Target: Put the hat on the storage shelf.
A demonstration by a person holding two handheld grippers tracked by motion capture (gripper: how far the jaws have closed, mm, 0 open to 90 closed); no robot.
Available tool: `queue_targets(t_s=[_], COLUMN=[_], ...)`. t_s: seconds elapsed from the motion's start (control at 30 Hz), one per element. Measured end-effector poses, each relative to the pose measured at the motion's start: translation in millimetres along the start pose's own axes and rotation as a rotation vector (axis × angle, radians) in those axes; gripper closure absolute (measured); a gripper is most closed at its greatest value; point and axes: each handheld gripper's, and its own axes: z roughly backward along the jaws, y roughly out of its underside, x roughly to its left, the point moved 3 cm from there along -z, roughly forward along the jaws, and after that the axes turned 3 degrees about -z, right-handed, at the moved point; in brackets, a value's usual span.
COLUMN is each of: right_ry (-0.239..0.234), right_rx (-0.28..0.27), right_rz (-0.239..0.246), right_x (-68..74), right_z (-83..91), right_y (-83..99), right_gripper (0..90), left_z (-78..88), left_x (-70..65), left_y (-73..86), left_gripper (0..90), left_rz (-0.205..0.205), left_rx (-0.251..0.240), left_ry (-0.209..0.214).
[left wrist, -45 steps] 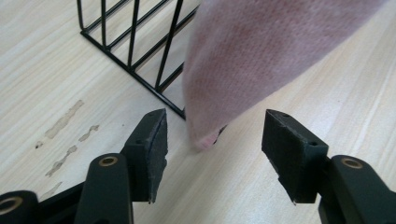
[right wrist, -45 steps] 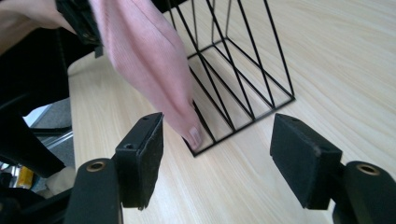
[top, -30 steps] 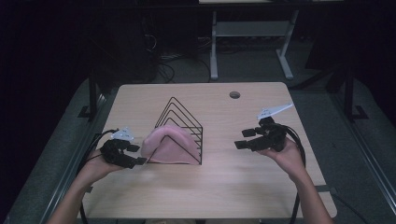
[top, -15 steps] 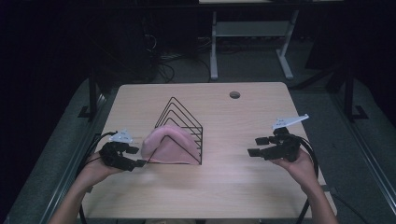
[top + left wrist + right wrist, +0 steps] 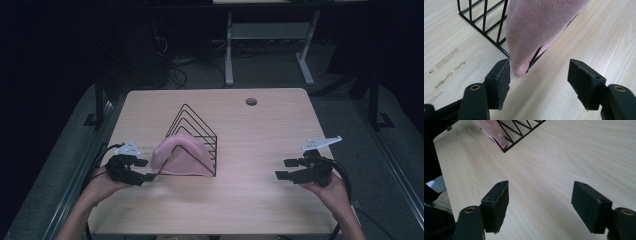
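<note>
High view, left to right: the left tool (image 5: pixel 142 170) sits at the near-left of the desk (image 5: pixel 260 130), jaws apart and empty, just beside the near-left corner of the pink cloth (image 5: pixel 180 156); the cloth is draped over the near end of the black wire rack (image 5: pixel 194 135), left of the desk's middle; the right tool (image 5: pixel 286 169) hovers well apart at the near right, jaws likewise spread and holding nothing, pointing left toward the rack.

Left gripper view puts the cloth's hem (image 5: pixel 522 71) between the jaws but nearer the left pad (image 5: pixel 503 77), with the rack's base wire running under the fabric; right gripper view has bare desk between its pads, rack and cloth far off at the top.

Likely risks: closing here could pinch the base wire along with the hem, so a pull would drag or tip the light rack; a shallow bite on the knit edge could slip free; the fabric may snag on the wire dividers, since the right tool is too far away to steady the rack.
</note>
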Motion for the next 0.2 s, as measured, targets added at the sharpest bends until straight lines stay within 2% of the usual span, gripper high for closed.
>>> queue_targets(t_s=[0.07,0.2], right_ry=[-0.004,-0.006], right_rx=[-0.005,-0.038], right_rz=[-0.018,-0.021], right_x=[0.1,7.7], right_z=[-0.4,0.2], right_y=[8.4,29.5], right_gripper=[28.8,27.6], left_z=[1.5,1.5], left_x=[-2.7,-13.4], left_y=[1.1,5.2], left_gripper=[34.2,32.6], left_rz=[0.001,0.029], left_rx=[0.001,-0.041], left_ry=[-0.015,-0.019])
